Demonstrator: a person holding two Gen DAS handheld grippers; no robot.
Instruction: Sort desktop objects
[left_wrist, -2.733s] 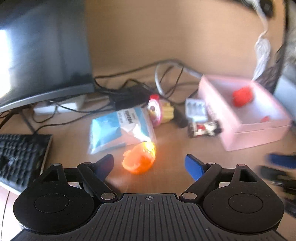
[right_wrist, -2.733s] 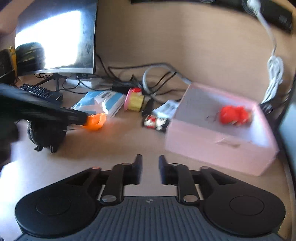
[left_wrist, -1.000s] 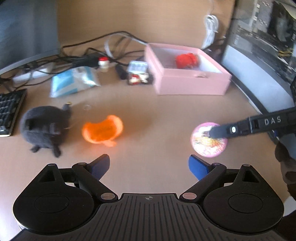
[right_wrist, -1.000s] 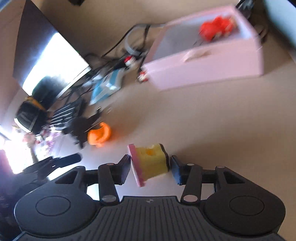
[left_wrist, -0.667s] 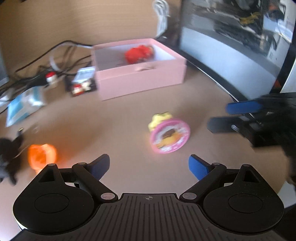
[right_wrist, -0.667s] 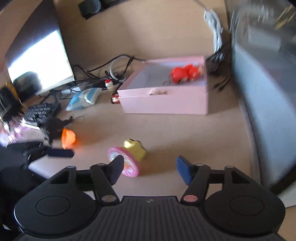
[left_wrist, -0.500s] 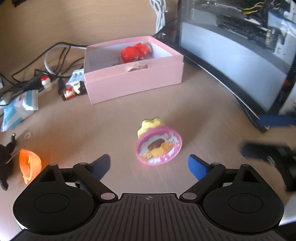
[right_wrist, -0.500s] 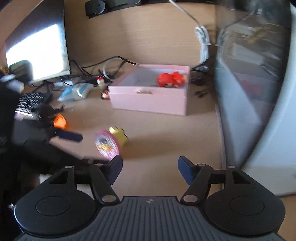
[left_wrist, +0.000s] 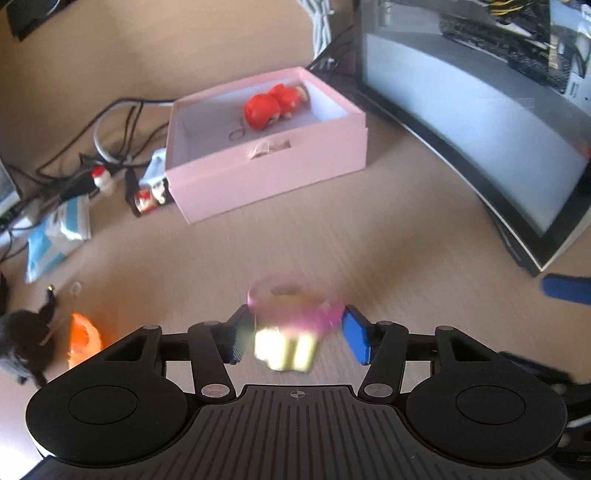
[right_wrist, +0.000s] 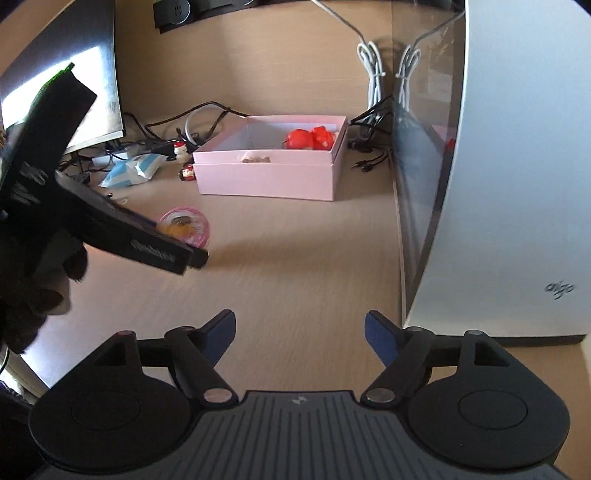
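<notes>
One pink box (left_wrist: 273, 173) on desk, lid off. One red toy (left_wrist: 275, 107) lies inside box. One pink-and-yellow toy (left_wrist: 291, 325) well in front of box, blurry, between blue pads of left gripper (left_wrist: 295, 332). Left jaws closing; toy fills gap, pads at its sides. Right gripper (right_wrist: 299, 332) far in front of box, jaws opening, nothing between. Left of box: two small figures, one blue packet (left_wrist: 55, 236), one orange toy (left_wrist: 83, 338), one dark plush (left_wrist: 22, 332). Writing on left gripper too blurry to read.
</notes>
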